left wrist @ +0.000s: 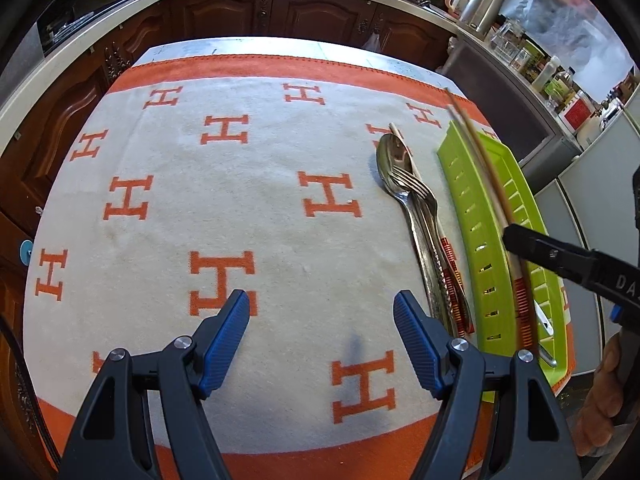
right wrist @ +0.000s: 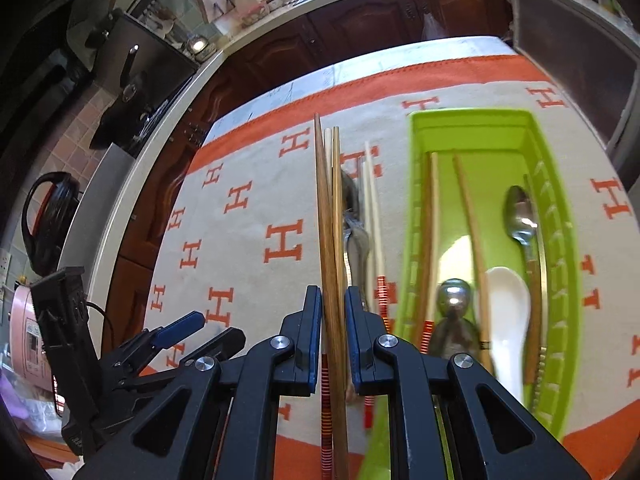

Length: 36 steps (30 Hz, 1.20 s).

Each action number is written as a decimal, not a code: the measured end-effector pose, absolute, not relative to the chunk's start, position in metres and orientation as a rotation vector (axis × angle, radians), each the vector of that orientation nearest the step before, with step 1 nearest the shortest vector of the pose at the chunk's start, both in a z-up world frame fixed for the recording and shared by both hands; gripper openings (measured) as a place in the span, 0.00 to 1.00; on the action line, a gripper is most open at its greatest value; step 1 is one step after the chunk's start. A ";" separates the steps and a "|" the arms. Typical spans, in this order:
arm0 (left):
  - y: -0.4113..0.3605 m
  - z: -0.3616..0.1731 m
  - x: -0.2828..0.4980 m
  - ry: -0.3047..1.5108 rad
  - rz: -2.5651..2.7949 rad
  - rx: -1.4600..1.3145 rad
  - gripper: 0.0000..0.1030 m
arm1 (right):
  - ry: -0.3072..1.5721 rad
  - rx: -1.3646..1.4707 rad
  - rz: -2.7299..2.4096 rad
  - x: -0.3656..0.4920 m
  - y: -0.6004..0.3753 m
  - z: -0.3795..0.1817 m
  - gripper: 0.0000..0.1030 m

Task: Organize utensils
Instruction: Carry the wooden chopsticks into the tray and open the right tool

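The right hand-held gripper (right wrist: pixel 333 300) is clenching brown wooden chopsticks (right wrist: pixel 326 216) at 9 o'clock of the lime-green slotted plastic tray (right wrist: pixel 560 280); the left hand-held gripper (left wrist: pixel 321 312) is hanging released.

Table under orange-H cloth (left wrist: pixel 248 200), green tray (right wrist: pixel 560 216), loose cutlery (left wrist: pixel 416 208)

Right tool (right wrist: pixel 333 332) clamped on a bundle of chopsticks (right wrist: pixel 329 240), tips pointing away. Just beyond, on the H-patterned cloth (right wrist: pixel 248 248), a few pale chopsticks (right wrist: pixel 374 216) and metal cutlery (right wrist: pixel 354 236), blurred. To the right, green tray (right wrist: pixel 560 264) holding chopsticks, white spoon (right wrist: pixel 508 300), metal spoon (right wrist: pixel 520 216). Left tool (right wrist: pixel 176 330) low at left.
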<state>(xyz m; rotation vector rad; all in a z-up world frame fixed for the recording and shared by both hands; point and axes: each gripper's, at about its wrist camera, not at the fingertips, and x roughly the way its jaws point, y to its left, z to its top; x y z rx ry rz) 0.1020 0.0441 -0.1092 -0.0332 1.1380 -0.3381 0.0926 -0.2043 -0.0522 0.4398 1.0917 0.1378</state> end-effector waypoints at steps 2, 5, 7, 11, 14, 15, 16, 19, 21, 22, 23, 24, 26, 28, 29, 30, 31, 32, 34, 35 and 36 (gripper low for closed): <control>0.039 -0.109 0.101 1.141 -0.340 -0.024 0.70 | 1.078 0.453 0.110 0.084 -0.220 -0.048 0.11; 0.033 -0.108 0.099 1.141 -0.349 -0.013 0.70 | 1.063 0.452 0.055 0.074 -0.240 -0.046 0.11; 0.029 -0.108 0.098 1.139 -0.351 -0.002 0.70 | 1.060 0.457 0.020 0.067 -0.256 -0.045 0.11; 0.020 -0.110 0.096 1.146 -0.351 0.020 0.70 | 1.059 0.443 -0.033 0.060 -0.278 -0.050 0.11; 0.014 -0.113 0.096 1.159 -0.345 0.033 0.70 | 1.068 0.445 -0.068 0.057 -0.290 -0.059 0.11; 0.013 -0.114 0.096 1.163 -0.344 0.036 0.70 | 1.075 0.458 -0.070 0.056 -0.294 -0.063 0.11; 0.011 -0.115 0.096 1.167 -0.344 0.040 0.70 | 1.078 0.464 -0.072 0.056 -0.297 -0.067 0.11; 0.007 -0.115 0.095 1.168 -0.338 0.057 0.70 | 1.082 0.468 -0.076 0.060 -0.294 -0.075 0.11; 0.004 -0.115 0.096 1.167 -0.335 0.062 0.70 | 1.082 0.469 -0.072 0.064 -0.294 -0.078 0.11; 0.003 -0.115 0.097 1.168 -0.333 0.065 0.70 | 1.080 0.466 -0.073 0.066 -0.294 -0.078 0.11; 0.002 -0.115 0.097 1.169 -0.331 0.066 0.70 | 1.078 0.462 -0.075 0.068 -0.294 -0.078 0.11; 0.001 -0.115 0.098 1.170 -0.330 0.068 0.70 | 1.076 0.459 -0.078 0.070 -0.295 -0.077 0.11; -0.001 -0.115 0.098 1.171 -0.328 0.071 0.70 | 1.079 0.444 -0.083 0.075 -0.295 -0.076 0.12; -0.003 -0.115 0.099 1.172 -0.328 0.078 0.70 | 1.078 0.431 -0.083 0.079 -0.294 -0.074 0.14; -0.004 -0.115 0.098 1.171 -0.327 0.080 0.70 | 1.075 0.431 -0.079 0.079 -0.294 -0.072 0.18; -0.006 -0.115 0.099 1.171 -0.327 0.083 0.70 | 1.063 0.436 -0.074 0.078 -0.294 -0.070 0.25; -0.006 -0.115 0.100 1.170 -0.326 0.086 0.70 | 1.051 0.439 -0.073 0.077 -0.295 -0.068 0.28; -0.007 -0.115 0.100 1.170 -0.326 0.088 0.70 | 1.041 0.438 -0.072 0.075 -0.294 -0.066 0.30; -0.010 -0.116 0.102 1.170 -0.326 0.094 0.70 | 1.028 0.436 -0.061 0.073 -0.293 -0.063 0.30; -0.011 -0.116 0.102 1.170 -0.326 0.096 0.70 | 1.027 0.438 -0.057 0.071 -0.293 -0.062 0.30; -0.012 -0.116 0.103 1.171 -0.329 0.097 0.70 | 1.025 0.439 -0.051 0.069 -0.293 -0.062 0.30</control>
